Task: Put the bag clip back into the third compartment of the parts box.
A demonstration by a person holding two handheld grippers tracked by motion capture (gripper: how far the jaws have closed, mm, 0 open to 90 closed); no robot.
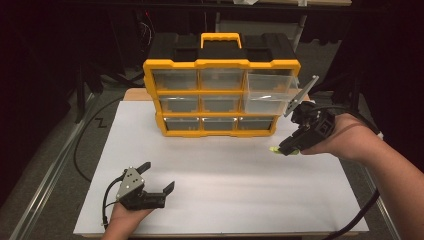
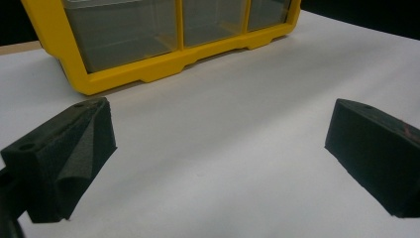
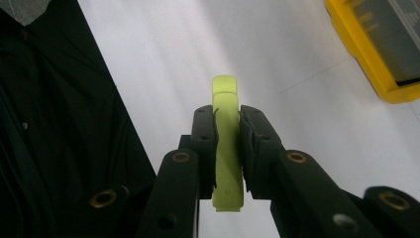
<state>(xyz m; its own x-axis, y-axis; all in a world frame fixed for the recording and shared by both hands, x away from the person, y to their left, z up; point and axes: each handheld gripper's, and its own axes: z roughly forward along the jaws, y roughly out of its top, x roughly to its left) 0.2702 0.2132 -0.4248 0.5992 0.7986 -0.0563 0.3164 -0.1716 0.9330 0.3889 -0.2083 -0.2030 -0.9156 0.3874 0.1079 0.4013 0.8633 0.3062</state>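
A: State of the tools?
B: Right tool (image 1: 290, 148) clamped a lime clip (image 3: 227, 148) at three o'clock. Left tool (image 1: 155, 179) gaped, empty.
A: Next?
B: Probably carrying it to the organizer's (image 1: 221, 63) pulled-out drawer (image 1: 269, 91).

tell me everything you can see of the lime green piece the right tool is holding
The lime green piece is a small, narrow, flat strip with rounded ends, smooth like plastic. It sits clamped between the black jaws of the right tool, both ends poking out past them. In the high view its tip hangs just above the white table, right of the yellow drawer organizer.
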